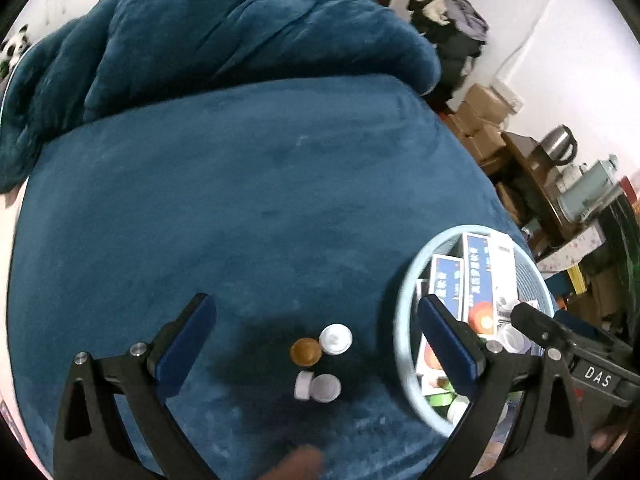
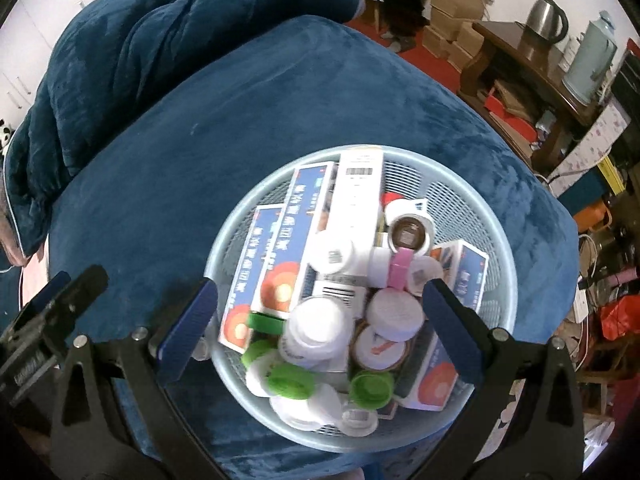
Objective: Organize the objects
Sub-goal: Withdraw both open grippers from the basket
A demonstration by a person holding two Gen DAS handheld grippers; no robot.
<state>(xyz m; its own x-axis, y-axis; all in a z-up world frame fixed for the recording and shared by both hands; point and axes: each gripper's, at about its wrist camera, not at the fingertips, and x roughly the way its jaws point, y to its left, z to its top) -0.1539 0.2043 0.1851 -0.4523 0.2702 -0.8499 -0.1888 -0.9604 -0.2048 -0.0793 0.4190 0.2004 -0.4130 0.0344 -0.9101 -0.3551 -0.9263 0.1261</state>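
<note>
The left gripper [image 1: 316, 344] is wide open and holds nothing. It hangs over the blue blanket [image 1: 240, 200]. Between its two fingers, down on the blanket, sit four small things close together: a brown cap [image 1: 306, 351], a white cap [image 1: 336, 339] touching it, a small white bottle [image 1: 303, 385] lying on its side, and another white cap [image 1: 326, 388] just beside that bottle. The fingers do not touch any of them.

The right gripper [image 2: 320, 320] is wide open too, and empty. It hangs over the round light blue basket [image 2: 472, 208]. The basket is full of boxes [image 2: 280, 264] with blue and orange on them, white bottles [image 2: 318, 328], green caps [image 2: 370, 388] and a pink clip [image 2: 400, 270]. Its right finger reaches over the basket, its left finger sits at the basket's left rim.

The basket sits near the right edge of the bed, well apart from the four small things. The middle of the blanket is bare and flat. A big bunched-up quilt [image 1: 200, 32] lies at the far end. Past the bed's right edge stand cardboard boxes [image 2: 452, 20], a brown table [image 2: 516, 64] and a kettle [image 2: 546, 20].
</note>
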